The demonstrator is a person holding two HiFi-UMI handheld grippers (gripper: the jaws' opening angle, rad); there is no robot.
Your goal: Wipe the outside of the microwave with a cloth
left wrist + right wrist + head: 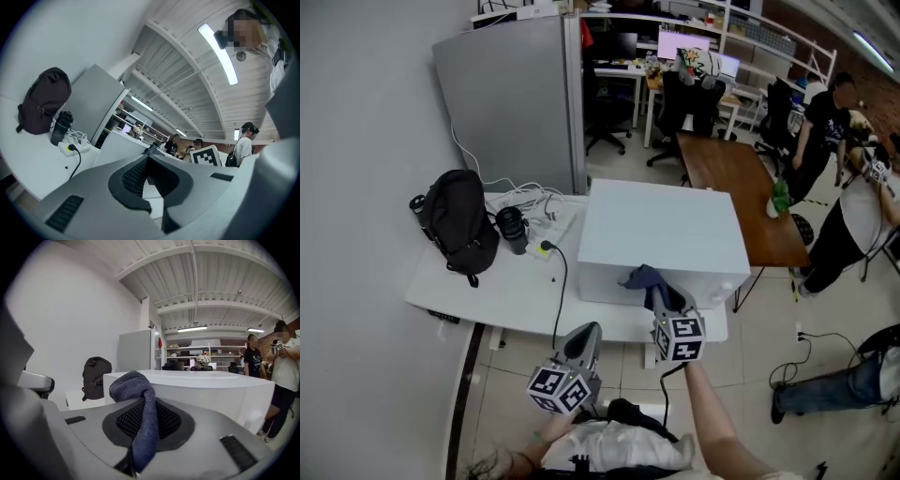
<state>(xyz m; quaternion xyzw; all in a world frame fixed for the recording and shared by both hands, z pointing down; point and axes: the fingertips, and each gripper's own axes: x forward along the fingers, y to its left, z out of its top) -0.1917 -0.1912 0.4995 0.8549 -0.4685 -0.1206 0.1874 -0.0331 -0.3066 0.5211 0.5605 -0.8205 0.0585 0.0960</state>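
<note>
Microwave (661, 234) stands on the tabletop (516, 291), the right gripper (659, 295) pinching a blue cloth (639, 277) at its near top edge, the left gripper (588, 331) closed and empty below; the cloth, held by one fold, may pull free under wiping friction.

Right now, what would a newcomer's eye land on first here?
The big white microwave on the right half of the table draws the eye first. At its front top edge the right gripper is clamped on a blue cloth. A black backpack stands at the table's left end.
</note>
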